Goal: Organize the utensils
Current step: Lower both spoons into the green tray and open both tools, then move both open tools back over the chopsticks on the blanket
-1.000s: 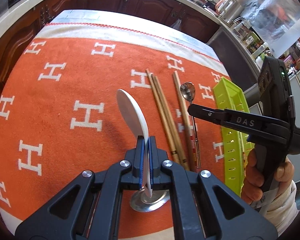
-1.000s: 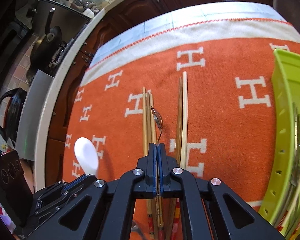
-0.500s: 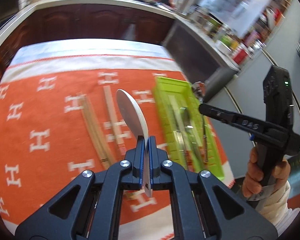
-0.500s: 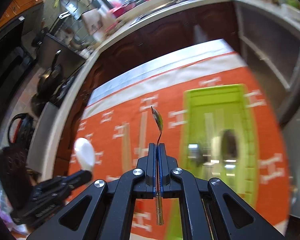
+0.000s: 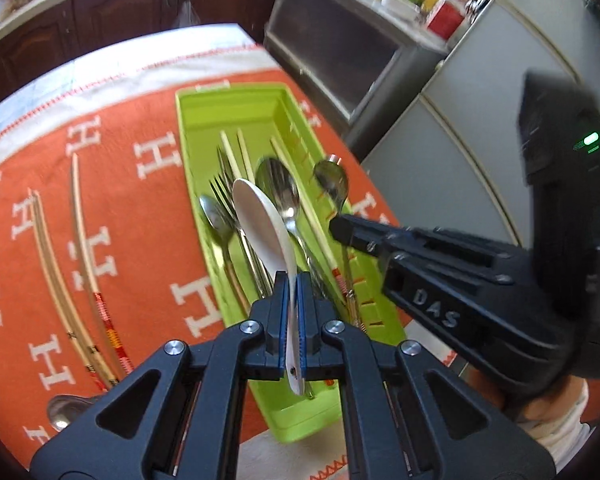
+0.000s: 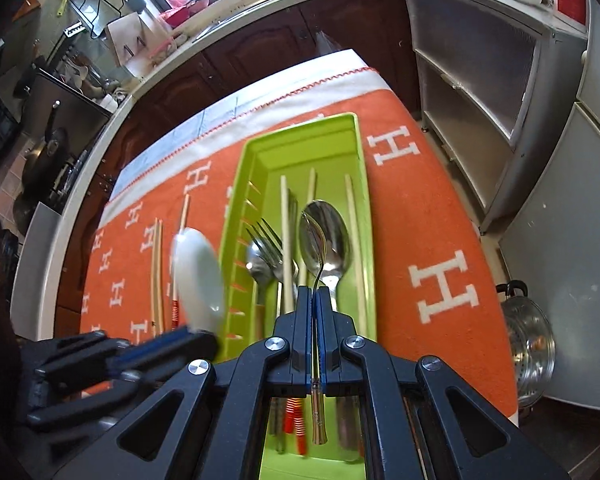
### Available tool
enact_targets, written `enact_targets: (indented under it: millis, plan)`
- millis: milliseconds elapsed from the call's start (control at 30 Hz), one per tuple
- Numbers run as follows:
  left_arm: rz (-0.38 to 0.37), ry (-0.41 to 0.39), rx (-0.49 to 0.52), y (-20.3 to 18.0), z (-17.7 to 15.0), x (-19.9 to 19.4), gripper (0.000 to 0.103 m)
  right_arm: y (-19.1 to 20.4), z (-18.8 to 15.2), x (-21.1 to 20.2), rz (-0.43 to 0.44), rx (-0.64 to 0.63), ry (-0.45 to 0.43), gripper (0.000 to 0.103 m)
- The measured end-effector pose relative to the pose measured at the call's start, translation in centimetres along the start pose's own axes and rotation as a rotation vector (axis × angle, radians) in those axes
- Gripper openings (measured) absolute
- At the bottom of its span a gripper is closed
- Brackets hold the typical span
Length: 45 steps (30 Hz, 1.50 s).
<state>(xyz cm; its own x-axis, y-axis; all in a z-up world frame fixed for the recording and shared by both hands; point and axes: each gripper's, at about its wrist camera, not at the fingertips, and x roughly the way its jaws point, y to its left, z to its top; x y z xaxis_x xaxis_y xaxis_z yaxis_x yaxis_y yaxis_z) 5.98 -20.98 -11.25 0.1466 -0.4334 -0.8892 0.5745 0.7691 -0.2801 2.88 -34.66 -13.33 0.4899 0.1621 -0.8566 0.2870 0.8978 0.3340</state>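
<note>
We are holding a white spoon [image 5: 260, 224] in the left gripper [image 5: 291, 280] and a thin metal spoon [image 6: 318, 240] in the right gripper [image 6: 315, 292], both above the half-filled green tray [image 5: 188, 148]; chopsticks [image 5: 56, 276] are waiting on the left.

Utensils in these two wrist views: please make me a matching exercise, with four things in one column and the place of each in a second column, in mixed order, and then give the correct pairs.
Things:
1. white spoon
2. small metal spoon
3. fork
4. striped-end chopsticks

Places:
A. lying in the green tray
B. clamped in the right hand-held gripper
C. lying on the orange cloth, outside the tray
D. clamped in the left hand-held gripper

Pairs: 1-D, 2-B, 3-A, 4-C
</note>
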Motion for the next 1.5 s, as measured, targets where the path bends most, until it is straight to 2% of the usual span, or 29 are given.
enact_targets:
  millis: [133, 200, 333, 467, 533, 767, 833, 1000, 1233, 1500]
  plan:
    - [0.027, 0.045, 0.012, -0.1, -0.7, 1.9, 0.002, -0.3, -0.6, 0.1, -0.037, -0.015, 0.008, 0.002]
    - [0.049, 0.042, 0.019, -0.2, -1.0, 2.1, 0.002, 0.5, -0.4, 1.6, -0.043, -0.008, 0.016, 0.003]
    - [0.1, 0.027, 0.038, -0.5, -1.7, 1.2, 0.004, 0.6, -0.8, 1.8, -0.055, 0.004, 0.013, 0.007]
    - [0.175, -0.012, 0.04, 0.4, -2.2, -1.2, 0.017, 0.9, -1.6, 1.2, -0.072, 0.005, 0.006, 0.009]
    - [0.186, -0.032, 0.022, 1.3, -2.5, -2.2, 0.03, 1.2, -2.1, 1.0, -0.083, -0.005, 0.004, 0.01]
    - [0.253, -0.132, -0.04, 4.0, -3.6, -6.5, 0.038, 2.7, -3.7, 0.3, -0.115, -0.048, 0.005, 0.014]
    - [0.284, -0.171, -0.053, 4.9, -4.2, -7.9, 0.045, 3.0, -4.0, 0.2, -0.112, -0.055, 0.007, 0.016]
    - [0.375, -0.247, -0.075, 6.9, -6.0, -10.8, 0.054, 4.9, -4.4, -0.5, -0.1, -0.088, -0.008, 0.021]
    - [0.43, -0.268, -0.139, 9.8, -8.1, -12.4, 0.055, 8.5, -4.7, -1.3, -0.076, -0.151, -0.02, 0.024]
    - [0.434, -0.276, -0.197, 11.8, -9.2, -12.7, 0.055, 12.5, -5.0, -1.0, -0.054, -0.234, -0.006, 0.03]
